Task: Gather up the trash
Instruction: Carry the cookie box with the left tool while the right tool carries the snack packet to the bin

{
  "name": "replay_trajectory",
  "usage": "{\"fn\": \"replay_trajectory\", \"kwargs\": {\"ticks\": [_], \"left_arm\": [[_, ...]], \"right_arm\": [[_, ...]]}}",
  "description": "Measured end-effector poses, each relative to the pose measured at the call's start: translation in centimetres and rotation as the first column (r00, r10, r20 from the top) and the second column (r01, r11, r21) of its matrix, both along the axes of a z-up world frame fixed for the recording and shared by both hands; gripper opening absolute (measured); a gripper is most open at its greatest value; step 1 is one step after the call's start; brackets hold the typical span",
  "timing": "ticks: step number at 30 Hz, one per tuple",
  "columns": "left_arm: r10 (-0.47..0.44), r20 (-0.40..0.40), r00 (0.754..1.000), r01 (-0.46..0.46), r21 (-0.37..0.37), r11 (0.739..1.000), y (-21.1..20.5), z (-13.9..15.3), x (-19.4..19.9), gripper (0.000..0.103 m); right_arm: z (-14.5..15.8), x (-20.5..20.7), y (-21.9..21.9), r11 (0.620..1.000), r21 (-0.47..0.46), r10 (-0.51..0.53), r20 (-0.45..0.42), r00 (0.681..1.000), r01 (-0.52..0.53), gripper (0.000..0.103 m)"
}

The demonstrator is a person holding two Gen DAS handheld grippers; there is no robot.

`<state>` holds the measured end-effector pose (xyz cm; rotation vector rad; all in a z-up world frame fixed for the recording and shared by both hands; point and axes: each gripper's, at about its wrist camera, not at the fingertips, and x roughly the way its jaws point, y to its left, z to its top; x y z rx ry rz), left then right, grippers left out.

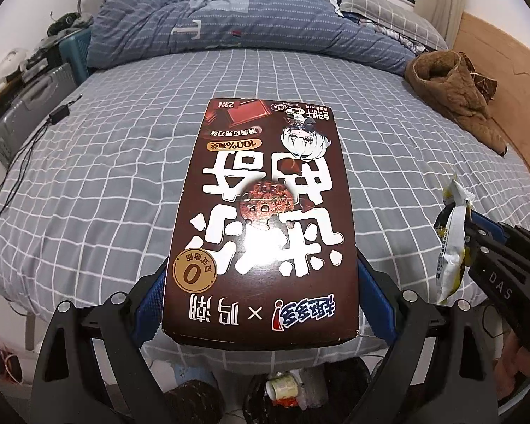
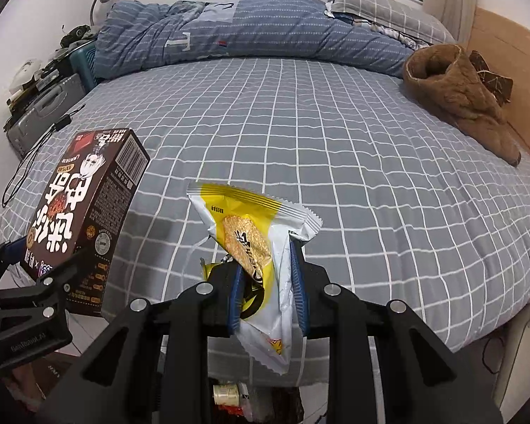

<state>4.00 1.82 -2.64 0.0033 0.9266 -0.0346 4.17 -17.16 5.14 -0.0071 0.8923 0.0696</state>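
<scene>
Trash was already in both of your grippers: the brown cookie box (image 1: 261, 219) sat clamped between the blue pads of your left gripper (image 1: 261, 304), and the yellow-and-white snack wrapper (image 2: 261, 247) was pinched in your right gripper (image 2: 266, 293). Both items were held clear of the bed (image 2: 335, 148), out past its near edge. The box's long axis ran straight forward along the left fingers, its far end pointing over the checked sheet; the grip was taken across its width at the near end only. The wrapper stood roughly upright, crumpled, with its lower end hanging below the right pads.

Below both grippers, at the bottom of each view, a dark bag or bin (image 1: 300, 388) with rubbish in it was partly visible; its rim could not be made out. In my judgement the deposit came next, and it turned on that relation: the receptacle lay directly beneath and slightly behind the fingertips, so the long box would need tipping downward to drop in cleanly
</scene>
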Motion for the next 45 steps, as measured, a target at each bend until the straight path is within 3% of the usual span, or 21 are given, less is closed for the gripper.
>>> {"fn": "replay_trajectory", "kwargs": {"ticks": [13, 45], "left_arm": [[0.006, 0.0, 1.0, -0.006, -0.003, 1.0, -0.2, 0.7, -3.5, 0.089], [-0.027, -0.023, 0.999, 0.027, 0.004, 1.0, -2.3, 0.3, -12.3, 0.089]], "right_arm": [[0.5, -2.4, 0.3, 1.0, 0.0, 0.002, 0.002, 1.0, -0.002, 0.024], [-0.7, -13.7, -0.8, 1.0, -0.001, -0.014, -0.013, 1.0, 0.014, 0.024]]}}
